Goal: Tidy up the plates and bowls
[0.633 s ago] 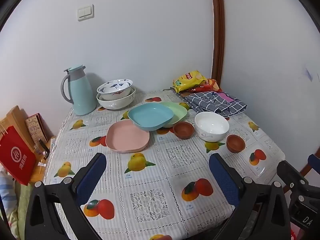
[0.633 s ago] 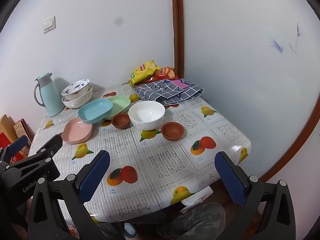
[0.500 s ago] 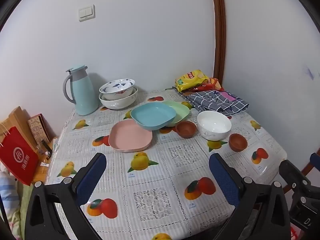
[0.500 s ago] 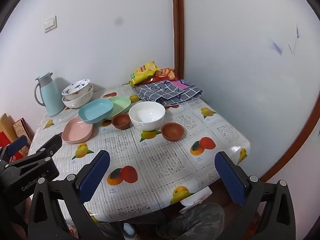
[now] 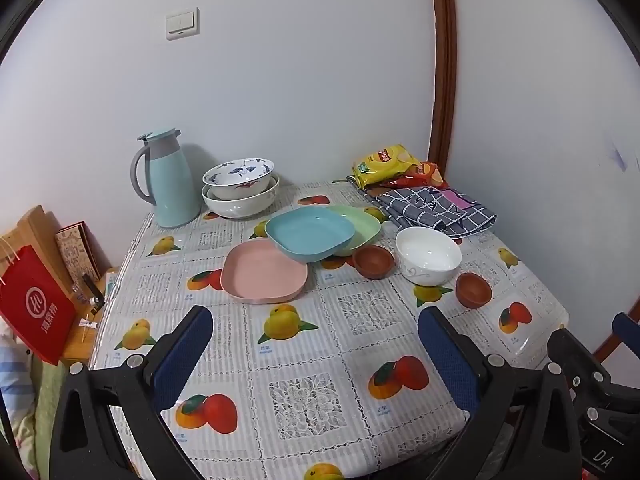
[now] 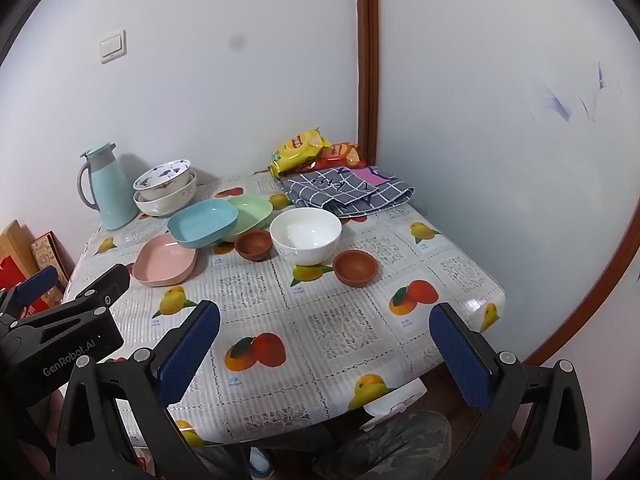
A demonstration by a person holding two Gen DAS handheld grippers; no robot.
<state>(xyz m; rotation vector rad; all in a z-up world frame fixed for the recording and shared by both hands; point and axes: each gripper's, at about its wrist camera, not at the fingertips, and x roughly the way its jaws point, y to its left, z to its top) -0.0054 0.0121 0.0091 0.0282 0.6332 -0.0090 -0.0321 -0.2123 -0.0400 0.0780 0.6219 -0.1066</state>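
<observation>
Teal thermos jug (image 5: 170, 182), yellow snack bag (image 5: 384, 162), checked cloth (image 5: 436, 210), red bag (image 5: 34, 314)

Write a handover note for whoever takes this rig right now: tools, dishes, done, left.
Left tool: open, empty, above the near table edge.
Right tool: open, empty, same.
Dishes: blue plate rests partly on the pink plate and the green plate. White bowl sits between two brown bowls. Two patterned bowls are nested beside the jug.
Done: nothing gripped yet.
Left: stack the plates, nest the loose bowls.
</observation>
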